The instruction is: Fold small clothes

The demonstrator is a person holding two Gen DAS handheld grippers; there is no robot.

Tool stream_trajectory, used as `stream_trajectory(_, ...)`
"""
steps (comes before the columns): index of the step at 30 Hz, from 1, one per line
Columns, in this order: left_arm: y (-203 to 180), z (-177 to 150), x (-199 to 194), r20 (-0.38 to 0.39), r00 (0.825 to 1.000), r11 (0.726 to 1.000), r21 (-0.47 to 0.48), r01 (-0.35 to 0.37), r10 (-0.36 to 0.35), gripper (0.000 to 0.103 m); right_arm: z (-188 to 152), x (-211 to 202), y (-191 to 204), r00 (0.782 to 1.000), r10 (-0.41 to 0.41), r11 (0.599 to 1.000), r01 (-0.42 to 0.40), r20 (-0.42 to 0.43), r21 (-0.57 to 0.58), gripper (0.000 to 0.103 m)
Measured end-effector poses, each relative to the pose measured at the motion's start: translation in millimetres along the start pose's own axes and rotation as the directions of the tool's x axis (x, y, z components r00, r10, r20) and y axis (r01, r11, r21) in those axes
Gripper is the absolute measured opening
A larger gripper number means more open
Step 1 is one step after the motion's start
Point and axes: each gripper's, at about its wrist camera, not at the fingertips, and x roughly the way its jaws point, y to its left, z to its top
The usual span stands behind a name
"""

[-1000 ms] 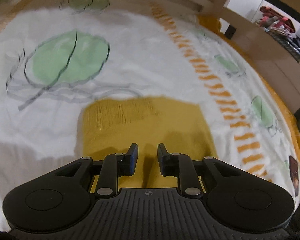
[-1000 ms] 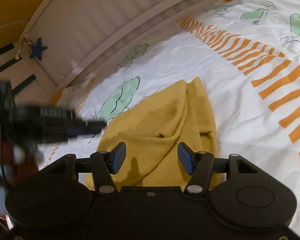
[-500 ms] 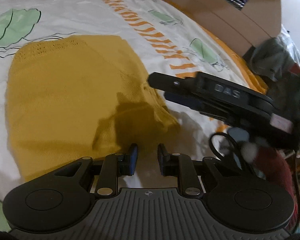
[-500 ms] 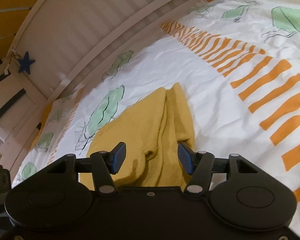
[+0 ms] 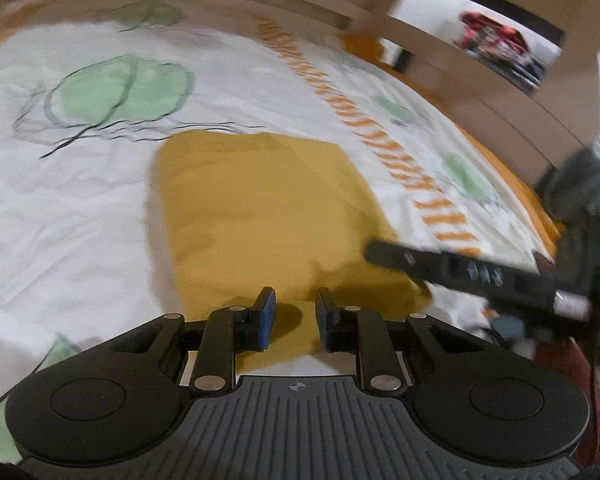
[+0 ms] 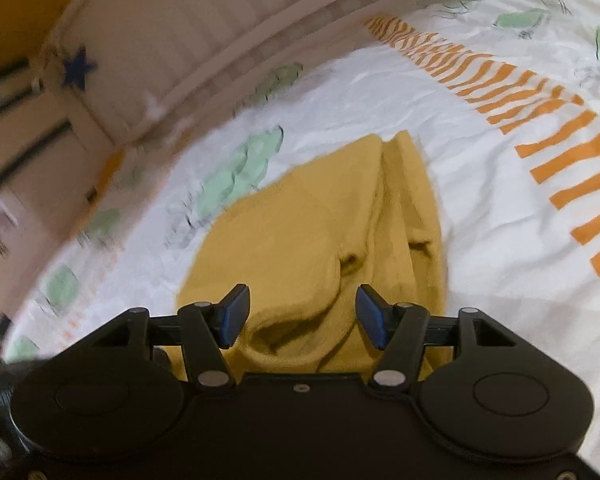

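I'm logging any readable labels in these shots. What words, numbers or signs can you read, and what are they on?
No text reads clearly.
The right gripper carries pale marks on its side, too blurred to read.
The left gripper has a small round crosshair sign on its body, without letters.
The yellow garment and the bedsheet show none.

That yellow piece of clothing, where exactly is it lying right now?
The yellow garment lies folded on the leaf-printed bedsheet, just ahead of the left gripper, left of the sheet's orange-striped band. The right gripper hovers open over its rumpled edge.

A home bedroom: leaf-print bedsheet (image 5: 80,208), slatted wooden headboard (image 6: 204,28), clothes shelf (image 5: 496,48) beyond.
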Motion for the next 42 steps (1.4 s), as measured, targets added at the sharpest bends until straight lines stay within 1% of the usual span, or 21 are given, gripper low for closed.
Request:
stream_trajectory(2,7,0,-2,0.008,1.000,0.999,-0.023,-0.023,0.023,0.021,-3,-2,2,0.995,-0.093,0.995,0.092,-0.031,-0.042,0.064)
stream_trajectory(3,8,-1,-2,0.014,0.999,0.999,-0.026,-0.033,0.033,0.021,-5,-4,0,0.992,-0.122,0.992,0.120,-0.036,-0.048,0.064)
stream_trajectory(6,11,-3,-3,0.023,0.998,0.998,-0.009,-0.061,0.061,0.022,-9,-16,-14,0.982,-0.184,0.983,0.184,-0.039,-0.004,0.063)
stream_trajectory(9,12,-9,0,0.004,0.997,0.996,0.018,-0.083,0.083,0.022,-5,-31,-21,0.987,-0.158,0.987,0.157,0.011,0.040,0.064)
stream_trajectory(12,15,-18,8,-0.062,0.995,0.997,0.037,-0.070,0.072,0.022,1,-39,-11,0.994,-0.092,0.996,0.092,0.058,-0.002,0.064)
stream_trajectory(14,15,-26,11,-0.086,0.994,0.997,0.049,-0.067,0.071,0.024,4,-37,-3,0.998,-0.052,0.998,0.054,0.043,-0.035,0.064)
stream_trajectory(15,15,-28,11,-0.082,0.994,0.996,0.054,-0.069,0.073,0.024,6,-32,2,0.999,-0.044,0.998,0.045,0.029,-0.045,0.064)
stream_trajectory(18,18,-32,9,-0.078,0.995,0.998,0.032,-0.057,0.059,0.025,3,-18,8,0.998,-0.056,0.996,0.054,-0.029,-0.075,0.062)
stream_trajectory(20,21,-32,8,-0.076,0.996,0.999,0.015,-0.048,0.049,0.025,1,-11,11,0.996,-0.069,0.994,0.063,-0.063,-0.088,0.053)
stream_trajectory(21,22,-32,8,-0.076,0.996,0.999,0.009,-0.045,0.045,0.025,0,-9,12,0.995,-0.070,0.994,0.064,-0.072,-0.086,0.052)
stream_trajectory(22,23,-33,8,-0.073,0.996,0.999,0.002,-0.040,0.041,0.025,0,-7,12,0.995,-0.070,0.994,0.063,-0.075,-0.086,0.048)
stream_trajectory(24,24,-33,10,-0.070,0.997,0.999,-0.009,-0.037,0.036,0.025,0,-5,15,0.995,-0.070,0.992,0.061,-0.077,-0.106,0.015)
stream_trajectory(25,24,-33,10,-0.067,0.997,0.999,-0.013,-0.035,0.034,0.025,0,-5,17,0.995,-0.072,0.991,0.063,-0.075,-0.119,0.008)
stream_trajectory(28,24,-33,9,-0.063,0.998,0.999,-0.019,-0.032,0.031,0.025,4,-14,12,0.991,-0.118,0.986,0.110,-0.057,-0.125,0.008)
stream_trajectory(30,26,-34,9,-0.060,0.998,0.999,-0.021,-0.028,0.027,0.025,5,-18,3,0.987,-0.144,0.985,0.136,-0.073,-0.103,0.008)
stream_trajectory(33,26,-34,8,-0.058,0.998,0.999,-0.015,-0.029,0.028,0.025,5,-23,-1,0.988,-0.133,0.987,0.125,-0.073,-0.098,0.010)
stream_trajectory(34,26,-34,8,-0.057,0.998,0.999,-0.016,-0.030,0.029,0.025,6,-25,1,0.990,-0.133,0.986,0.128,-0.044,-0.107,0.019)
stream_trajectory(36,26,-34,6,-0.051,0.998,0.999,-0.024,-0.032,0.031,0.025,13,-25,3,0.994,-0.108,0.989,0.107,-0.007,-0.107,0.029)
stream_trajectory(37,26,-33,5,-0.045,0.998,0.999,-0.030,-0.034,0.032,0.025,17,-22,2,0.996,-0.093,0.991,0.092,0.000,-0.102,0.043)
stream_trajectory(38,26,-33,3,-0.036,0.999,0.999,-0.036,-0.038,0.036,0.025,21,-19,2,0.997,-0.083,0.991,0.083,0.008,-0.102,0.052)
stream_trajectory(42,30,-26,-10,0.037,0.998,0.997,-0.067,-0.043,0.046,0.025,34,4,1,0.997,-0.076,0.991,0.076,0.003,-0.109,0.053)
